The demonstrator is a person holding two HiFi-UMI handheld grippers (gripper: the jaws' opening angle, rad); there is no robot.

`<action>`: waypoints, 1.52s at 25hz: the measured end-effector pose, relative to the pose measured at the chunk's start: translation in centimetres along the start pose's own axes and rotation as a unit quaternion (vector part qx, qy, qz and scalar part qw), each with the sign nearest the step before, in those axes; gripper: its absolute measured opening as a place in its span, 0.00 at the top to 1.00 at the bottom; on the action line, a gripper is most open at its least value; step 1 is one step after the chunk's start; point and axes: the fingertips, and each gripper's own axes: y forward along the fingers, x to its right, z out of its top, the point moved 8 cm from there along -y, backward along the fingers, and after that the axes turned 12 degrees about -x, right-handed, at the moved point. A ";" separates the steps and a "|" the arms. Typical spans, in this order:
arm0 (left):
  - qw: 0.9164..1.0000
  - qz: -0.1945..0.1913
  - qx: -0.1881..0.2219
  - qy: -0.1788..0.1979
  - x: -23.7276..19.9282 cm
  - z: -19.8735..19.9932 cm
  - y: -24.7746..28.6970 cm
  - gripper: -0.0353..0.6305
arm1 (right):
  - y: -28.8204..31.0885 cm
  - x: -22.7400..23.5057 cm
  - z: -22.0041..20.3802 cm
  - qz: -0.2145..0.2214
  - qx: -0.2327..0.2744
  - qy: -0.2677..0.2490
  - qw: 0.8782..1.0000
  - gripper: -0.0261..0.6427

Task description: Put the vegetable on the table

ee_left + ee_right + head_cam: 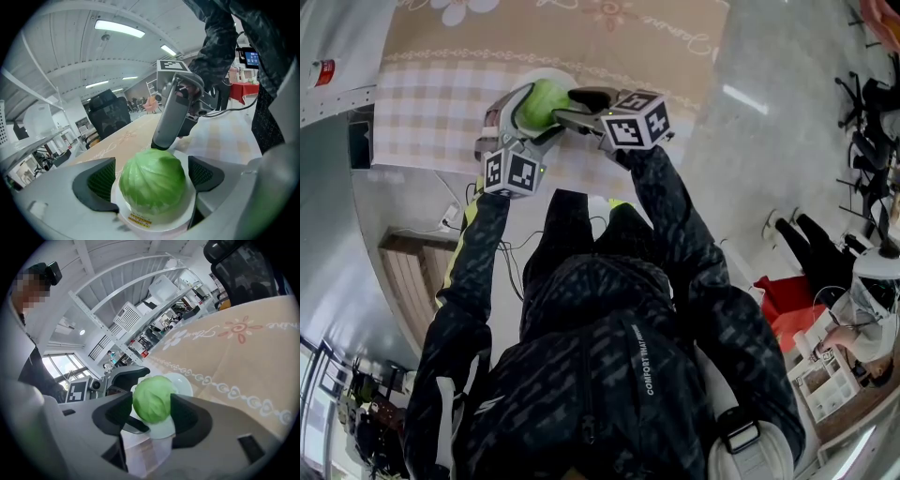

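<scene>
- Cabbage (539, 101), round and green, sits on a white plate (183, 383) on the cloth-covered table (422, 112).
- Your right gripper (151, 405) pinches the cabbage between both pads.
- Your left gripper (152, 177) presses against the plate's rim from either side.

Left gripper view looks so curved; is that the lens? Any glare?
Left gripper view: fisheye lens bends everything, corners black, ceiling lamp blown white, cabbage sharp. Right gripper view: same curving, window overexposed. Head view: glossy floor reflects lamps.
</scene>
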 end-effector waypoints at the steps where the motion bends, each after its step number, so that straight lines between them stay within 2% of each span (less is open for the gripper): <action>1: 1.000 0.002 0.000 0.000 -0.3 -0.2 -0.4 0.26 | 0.1 -0.2 0.3 -0.001 0.001 -0.003 1.000 0.61; 6: 1.000 0.015 0.009 -0.010 1.2 1.8 -0.8 0.26 | -2.3 -0.7 -0.6 -0.014 0.004 -0.027 1.000 0.60; 13: 0.997 0.038 0.040 -0.056 1.0 3.1 -4.0 0.29 | -3.8 -3.3 -0.1 -0.005 0.002 -0.066 0.998 0.63; 15: 0.996 0.047 0.046 -0.064 1.1 3.7 -5.1 0.42 | -4.3 -4.3 -0.1 0.000 0.000 -0.080 0.997 0.63; 17: 0.995 0.053 0.045 -0.072 1.5 4.2 -6.0 0.44 | -4.8 -5.4 -0.5 0.003 -0.003 -0.094 0.996 0.63; 19: 0.994 0.063 0.048 -0.079 1.9 4.8 -7.0 0.57 | -5.3 -6.4 -0.9 0.000 -0.004 -0.109 0.994 0.63; 20: 0.993 0.071 0.051 -0.081 2.1 5.0 -7.5 0.61 | -5.5 -6.8 -1.1 -0.003 -0.005 -0.117 0.993 0.67; 23: 0.991 0.086 0.054 -0.085 2.8 6.0 -8.9 0.72 | -6.3 -8.2 -1.8 -0.006 -0.010 -0.138 0.990 0.68; 24: 0.991 0.088 0.054 -0.087 3.1 6.3 -9.3 0.74 | -6.6 -8.7 -2.1 -0.006 -0.010 -0.144 0.990 0.73; 28: 0.989 0.102 0.053 -0.090 4.9 7.7 -11.0 0.83 | -8.0 -10.7 -3.5 0.005 -0.004 -0.162 0.987 0.80; 33: 0.987 0.124 0.050 -0.087 8.6 9.9 -13.3 0.94 | -10.5 -12.9 -6.3 0.016 0.006 -0.174 0.985 0.81; 38: 0.982 0.150 0.048 -0.106 13.7 12.6 -15.7 0.95 | -13.2 -15.6 -9.9 0.027 0.012 -0.206 0.978 0.81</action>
